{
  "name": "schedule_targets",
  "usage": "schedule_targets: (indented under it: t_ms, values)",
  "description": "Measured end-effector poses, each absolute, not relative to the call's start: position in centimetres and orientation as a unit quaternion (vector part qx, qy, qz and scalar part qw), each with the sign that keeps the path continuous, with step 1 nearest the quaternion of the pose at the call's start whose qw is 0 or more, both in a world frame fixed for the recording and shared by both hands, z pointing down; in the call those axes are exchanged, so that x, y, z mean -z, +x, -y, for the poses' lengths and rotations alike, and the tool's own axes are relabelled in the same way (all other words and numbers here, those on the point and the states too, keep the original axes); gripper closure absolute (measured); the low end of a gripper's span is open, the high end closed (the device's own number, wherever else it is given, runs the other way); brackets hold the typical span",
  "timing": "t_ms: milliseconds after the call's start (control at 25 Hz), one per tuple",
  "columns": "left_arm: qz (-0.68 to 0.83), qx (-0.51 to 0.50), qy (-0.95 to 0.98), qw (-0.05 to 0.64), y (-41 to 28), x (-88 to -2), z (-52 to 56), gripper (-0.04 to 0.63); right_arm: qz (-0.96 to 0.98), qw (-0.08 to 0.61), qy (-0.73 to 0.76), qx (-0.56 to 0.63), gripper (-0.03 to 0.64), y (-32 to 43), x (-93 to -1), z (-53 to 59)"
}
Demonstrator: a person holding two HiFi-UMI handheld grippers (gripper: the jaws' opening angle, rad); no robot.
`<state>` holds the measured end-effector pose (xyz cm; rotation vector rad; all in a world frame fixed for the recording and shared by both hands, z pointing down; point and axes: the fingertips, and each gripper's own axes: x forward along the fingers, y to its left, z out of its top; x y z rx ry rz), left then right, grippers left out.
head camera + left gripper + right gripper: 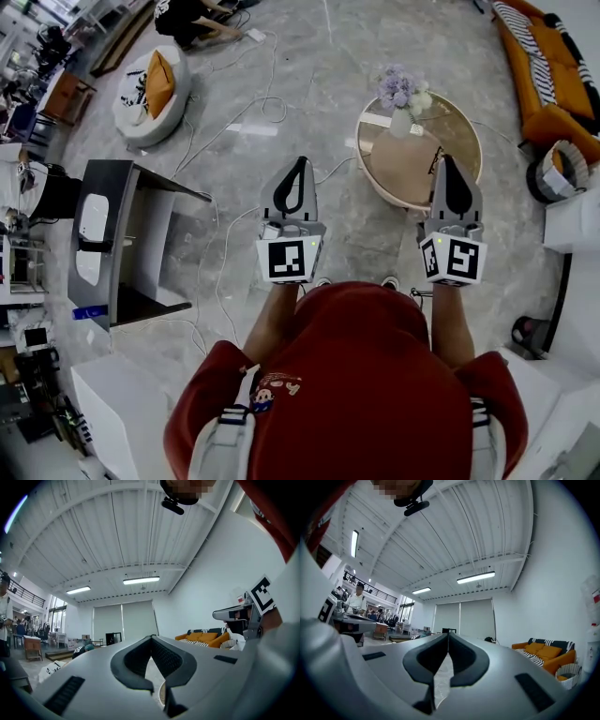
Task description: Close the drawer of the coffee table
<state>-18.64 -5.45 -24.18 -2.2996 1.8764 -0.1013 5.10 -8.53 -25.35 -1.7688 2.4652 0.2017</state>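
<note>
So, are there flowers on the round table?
Yes, a vase of pale purple flowers stands on the round table, near its edge.

Right tool (447, 637): grey, jaws closed tip to tip, nothing between them, facing into a large white hall. Overhead, a ribbed white ceiling (454, 531) with lit strip lights (476, 577); the far wall carries drawn pale blinds (464, 619). To the right, an orange sofa (546, 652) with a striped cover and a pale basket (569, 673) just beside it; far left, a standing person (357, 597) in white.
</note>
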Motion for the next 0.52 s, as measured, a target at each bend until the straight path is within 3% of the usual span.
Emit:
schedule_targets:
  t_ms: [520]
  values:
    - [-0.625,0.042,-0.774,0.089,-20.1,24.0,5.6,0.581,-0.819,0.033,-0.568,-0.076,0.594,2.1,25.2,9.0]
